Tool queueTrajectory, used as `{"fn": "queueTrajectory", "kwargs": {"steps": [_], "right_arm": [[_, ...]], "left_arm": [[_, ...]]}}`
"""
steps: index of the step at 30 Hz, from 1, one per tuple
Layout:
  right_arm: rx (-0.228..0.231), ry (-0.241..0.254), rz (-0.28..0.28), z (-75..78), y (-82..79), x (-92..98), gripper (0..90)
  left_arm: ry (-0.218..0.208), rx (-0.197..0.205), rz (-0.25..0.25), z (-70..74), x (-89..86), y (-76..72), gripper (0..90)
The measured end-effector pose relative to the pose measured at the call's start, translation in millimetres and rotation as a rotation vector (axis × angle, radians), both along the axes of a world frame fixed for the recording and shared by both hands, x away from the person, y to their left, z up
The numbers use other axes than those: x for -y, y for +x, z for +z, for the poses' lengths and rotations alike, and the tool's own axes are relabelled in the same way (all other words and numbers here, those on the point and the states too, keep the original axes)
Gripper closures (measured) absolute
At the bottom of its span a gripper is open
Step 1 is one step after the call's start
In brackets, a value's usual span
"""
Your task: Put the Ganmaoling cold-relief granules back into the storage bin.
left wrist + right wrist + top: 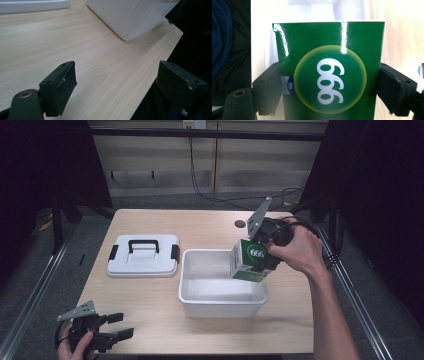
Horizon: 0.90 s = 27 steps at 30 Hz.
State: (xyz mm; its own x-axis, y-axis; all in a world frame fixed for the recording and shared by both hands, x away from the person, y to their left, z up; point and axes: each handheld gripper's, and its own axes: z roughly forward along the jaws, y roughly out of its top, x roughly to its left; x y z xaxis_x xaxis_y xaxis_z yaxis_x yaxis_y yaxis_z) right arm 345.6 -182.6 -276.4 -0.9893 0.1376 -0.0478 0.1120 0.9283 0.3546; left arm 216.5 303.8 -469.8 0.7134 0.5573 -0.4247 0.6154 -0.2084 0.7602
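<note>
Item one: my right gripper (260,262) is pinching the green box (248,260) marked 666 by its two sides, jaws pressed flat against them, and is holding it tilted over the right far part of the white tub (200,302). Item two: my left gripper (120,325) is sitting spread and empty at the near left table (210,227) edge. Item three: a white lid (142,265) with a black handle is lying left of the tub, just beside it. Item four: pale wood surface; grey floor, cables trailing beyond.

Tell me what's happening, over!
Right gripper shut on green box, above white bin. Left gripper open, idle. Lid off, nothing blocking.
</note>
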Motion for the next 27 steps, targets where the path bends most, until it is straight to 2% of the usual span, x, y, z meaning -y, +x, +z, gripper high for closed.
{"fn": "queueTrajectory", "kwargs": {"steps": [10, 13, 20, 23, 27], "right_arm": [[-0.043, -0.076, 0.035, -16.6, 6.9, -16.4, 15.8], [-0.039, -0.104, 0.035, -21.3, 8.5, -20.2, 15.8], [-0.072, -0.165, 0.036, -35.9, 12.2, -27.7, 15.8], [-0.087, -0.162, 0.049, -39.7, 13.3, -30.3, 15.7], [-0.09, -0.187, 0.046, -44.9, 14.3, -33.5, 15.7]], "left_arm": [[0.002, 0.0, -0.006, -0.1, 0.5, 0.1, 16.0], [0.003, 0.001, -0.005, 0.0, 0.3, 0.0, 16.0], [0.001, 0.0, -0.004, -0.1, 0.3, 0.0, 16.0], [0.002, 0.003, -0.003, -0.1, -0.3, 0.2, 16.0], [-0.001, 0.001, -0.006, 0.1, 0.0, -0.1, 16.0]]}}
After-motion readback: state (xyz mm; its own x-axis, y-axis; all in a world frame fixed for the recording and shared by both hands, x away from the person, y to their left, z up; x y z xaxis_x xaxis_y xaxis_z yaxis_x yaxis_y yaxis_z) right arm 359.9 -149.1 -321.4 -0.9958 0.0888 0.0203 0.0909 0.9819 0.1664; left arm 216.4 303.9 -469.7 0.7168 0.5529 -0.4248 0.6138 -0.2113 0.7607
